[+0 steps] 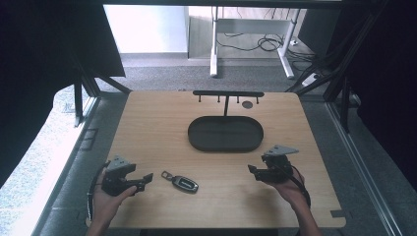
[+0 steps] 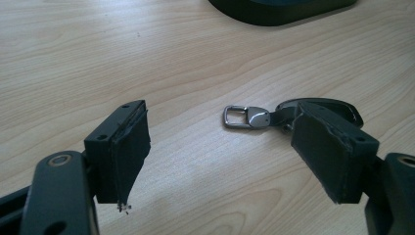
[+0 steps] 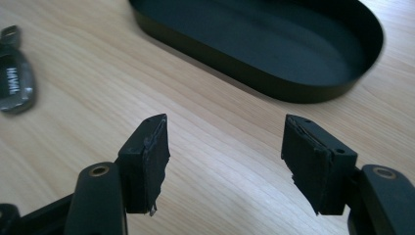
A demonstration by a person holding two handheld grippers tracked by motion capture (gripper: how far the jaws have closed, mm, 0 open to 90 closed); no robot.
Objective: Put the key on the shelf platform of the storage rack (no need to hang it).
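Observation:
A dark car key fob [image 1: 185, 183] with a metal loop [image 1: 166, 175] lies flat near the table's front, left of centre. My left gripper [image 1: 146, 181] stands open just left of it, jaws pointing at the loop. In the left gripper view the loop [image 2: 238, 117] sits between the spread jaws of that gripper [image 2: 222, 115], and the fob's body [image 2: 342, 105] is partly hidden behind the right jaw. My right gripper [image 1: 253, 173] is open and holds nothing, in front of the black oval tray [image 1: 196, 140]. In the right gripper view the right gripper [image 3: 226, 129] faces the tray [image 3: 293, 90], with the fob [image 3: 14, 85] far left.
Behind the tray stands a black rack [image 1: 227, 93] with several small hooks on a thin post. A small dark disc [image 1: 247, 104] lies near it. Bare wooden tabletop [image 1: 157, 128] stretches between the tray and the hands. A person's hands hold both grippers at the front edge.

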